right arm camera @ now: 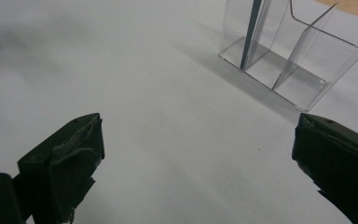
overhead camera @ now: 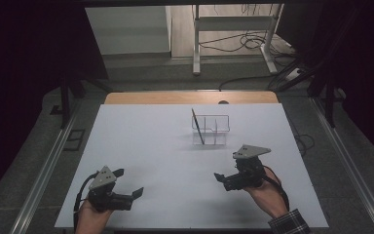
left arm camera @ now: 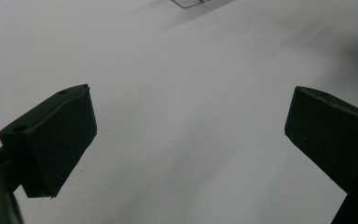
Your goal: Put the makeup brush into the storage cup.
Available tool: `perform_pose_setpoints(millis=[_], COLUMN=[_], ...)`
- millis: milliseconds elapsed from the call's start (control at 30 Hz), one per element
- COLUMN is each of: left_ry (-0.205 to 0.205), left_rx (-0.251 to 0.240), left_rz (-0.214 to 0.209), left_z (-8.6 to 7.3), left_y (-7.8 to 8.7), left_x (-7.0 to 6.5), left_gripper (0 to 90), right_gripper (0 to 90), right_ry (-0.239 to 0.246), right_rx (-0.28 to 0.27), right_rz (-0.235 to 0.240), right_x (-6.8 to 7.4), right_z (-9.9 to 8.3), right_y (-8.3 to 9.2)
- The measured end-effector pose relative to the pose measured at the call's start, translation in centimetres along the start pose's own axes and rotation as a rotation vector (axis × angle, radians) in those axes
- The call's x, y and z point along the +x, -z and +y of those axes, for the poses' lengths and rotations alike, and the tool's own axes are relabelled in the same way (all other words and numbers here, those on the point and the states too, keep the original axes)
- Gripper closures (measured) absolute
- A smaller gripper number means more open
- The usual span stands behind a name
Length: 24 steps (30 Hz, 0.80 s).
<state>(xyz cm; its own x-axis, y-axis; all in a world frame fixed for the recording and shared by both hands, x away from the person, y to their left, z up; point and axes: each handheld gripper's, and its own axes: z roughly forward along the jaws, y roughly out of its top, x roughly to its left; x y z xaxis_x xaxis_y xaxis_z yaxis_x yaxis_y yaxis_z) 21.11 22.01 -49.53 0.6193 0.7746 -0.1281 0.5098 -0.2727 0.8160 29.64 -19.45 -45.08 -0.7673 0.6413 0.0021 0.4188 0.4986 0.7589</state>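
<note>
clear plastic organiser (overhead camera: 211, 130), divided into compartments, stands on the white tabletop (overhead camera: 151, 146) towards the far side, right of centre in the high view. a thin dark rod-like item (overhead camera: 198, 126), possibly a pen, stands in the organiser's left compartment. its long axis runs steeply up and down, tilted: the lower end rests on the compartment floor and the upper end leans away to the far left, clear above the rim. in the right gripper view the same item (right arm camera: 251, 30) rises out of the nearer-left compartment of the organiser (right arm camera: 303, 51), its top cut off by the frame edge.

left tool (overhead camera: 126, 183): held in the person's left hand (overhead camera: 93, 215) at the near left of the tabletop, jaws pointing right and slightly away. jaws stand wide apart, nothing between them. the left gripper view confirms this for the left tool (left arm camera: 189, 128), with bare white tabletop in the gap and a corner of the organiser (left arm camera: 189, 3) at the top edge.

right tool (overhead camera: 222, 180): held in the person's right hand (overhead camera: 268, 195), a plaid sleeve (overhead camera: 289, 223) at the wrist, at the near right of the tabletop. jaws point left. the right gripper view shows the right tool (right arm camera: 198, 140) spread wide and empty, the organiser lying ahead and to the right, well apart from the jaws.

both tools are near the front edge, well apart from each other and from the organiser. a strip of wooden surface (overhead camera: 190, 97) shows beyond the white sheet.
</note>
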Motion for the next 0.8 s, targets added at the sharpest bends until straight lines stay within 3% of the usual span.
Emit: perform_pose_setpoints(millis=[800], left_ry=[0.001], left_rx=[0.001], left_rz=[0.000], left_z=[0.0], left_y=[0.0], left_x=[0.0], left_gripper=[2.4], right_gripper=[1.6], right_ry=[-0.016], right_rx=[-0.006], right_rz=[-0.014], right_x=[-0.3], right_z=[-1.1], right_y=[1.2])
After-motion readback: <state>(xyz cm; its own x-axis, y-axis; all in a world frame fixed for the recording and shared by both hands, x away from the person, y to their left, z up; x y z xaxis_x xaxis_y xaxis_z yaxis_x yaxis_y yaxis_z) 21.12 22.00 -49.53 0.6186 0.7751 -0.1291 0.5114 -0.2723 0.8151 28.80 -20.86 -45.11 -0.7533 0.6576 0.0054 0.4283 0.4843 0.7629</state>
